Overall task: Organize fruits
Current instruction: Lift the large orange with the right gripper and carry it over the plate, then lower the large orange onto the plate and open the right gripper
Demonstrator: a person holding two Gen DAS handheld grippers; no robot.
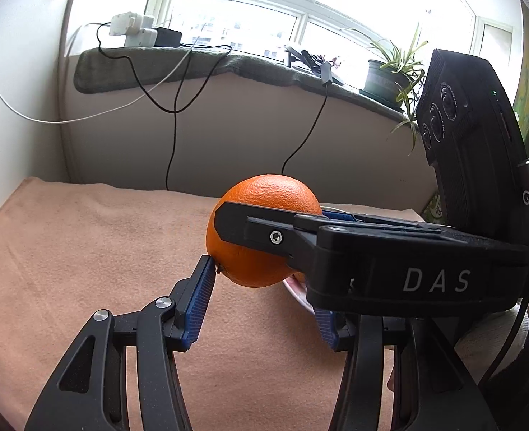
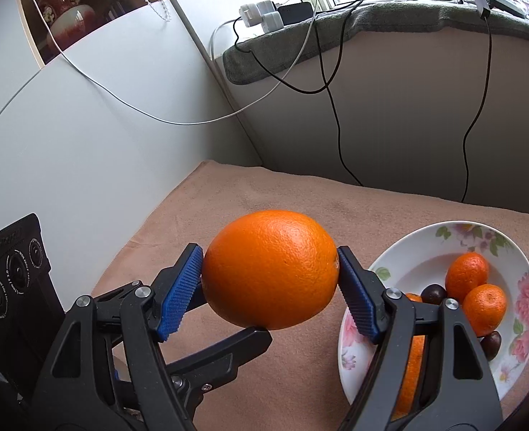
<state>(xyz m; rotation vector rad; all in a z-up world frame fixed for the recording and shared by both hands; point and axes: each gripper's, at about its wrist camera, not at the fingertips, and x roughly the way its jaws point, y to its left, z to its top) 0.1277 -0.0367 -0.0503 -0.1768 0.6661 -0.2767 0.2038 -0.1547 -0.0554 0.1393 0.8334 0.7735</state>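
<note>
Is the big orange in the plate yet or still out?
Out. The orange is clamped between the right tool's blue pads, held above the cloth left of the floral plate, which holds smaller fruits.

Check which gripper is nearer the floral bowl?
Right. The right gripper, shut on the big orange, hangs beside the floral bowl; the left gripper sits farther left, open, one finger under that orange.

Potted plant (image 1: 390,72), chargers (image 1: 133,28), cables (image 2: 332,107) on windowsill (image 1: 228,64); vase (image 2: 66,14).
</note>
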